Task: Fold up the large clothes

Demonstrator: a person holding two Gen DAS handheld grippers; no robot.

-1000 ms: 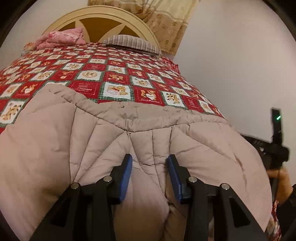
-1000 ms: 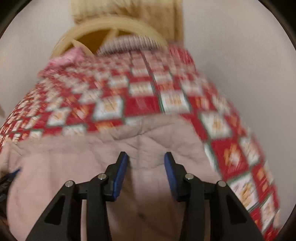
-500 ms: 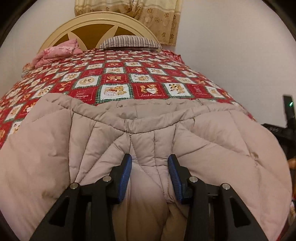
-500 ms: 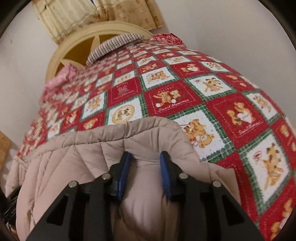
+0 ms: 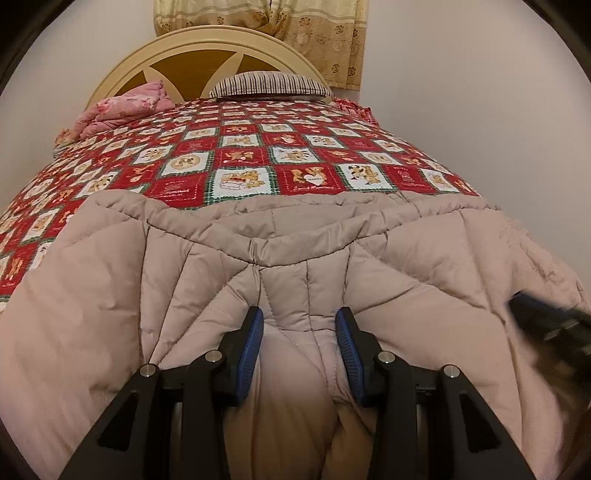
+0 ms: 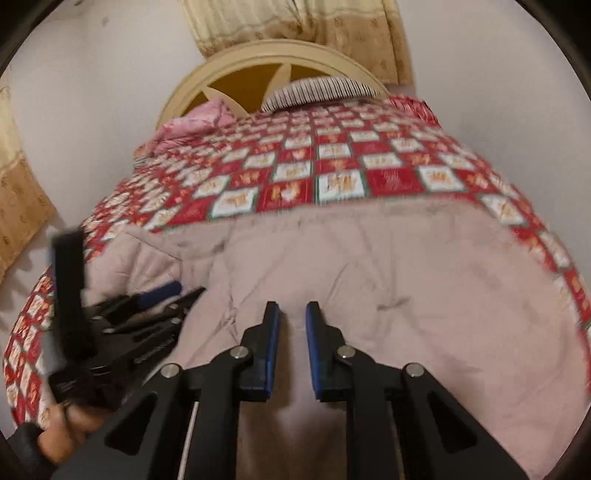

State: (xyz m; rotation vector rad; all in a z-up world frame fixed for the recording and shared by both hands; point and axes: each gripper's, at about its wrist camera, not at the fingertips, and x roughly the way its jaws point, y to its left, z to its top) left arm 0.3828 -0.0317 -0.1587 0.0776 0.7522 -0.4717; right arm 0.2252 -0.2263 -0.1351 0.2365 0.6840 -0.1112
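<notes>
Mid-fold, by the look of it: quilted beige coat (image 5: 369,266) spread across the near end of the bed (image 5: 258,158), directly ahead of and beneath both grippers. Left gripper (image 5: 300,332) clamped on a puffed ridge of the coat, blue pads pressing the bulge from both sides. Right gripper (image 6: 291,332) just to its right, jaws closing, coat fabric lying between and under them; pads not visibly pressing anything yet, though blur makes this hard to judge. Seen from the right wrist, left gripper low at the left edge, with part of a hand (image 6: 62,424) beneath it.

Next move, likely: securing the right-side pinch first, then lifting both holds together and carrying the edge over toward the far side, kept level so the thick padding folds rather than slumps.

Beyond the coat, red patchwork bedspread with bear squares. Further ahead, striped pillow (image 5: 269,86), pink bundle (image 5: 125,110) to its left, cream arched headboard (image 5: 207,48), patterned curtain (image 5: 295,33), plain pale wall.
</notes>
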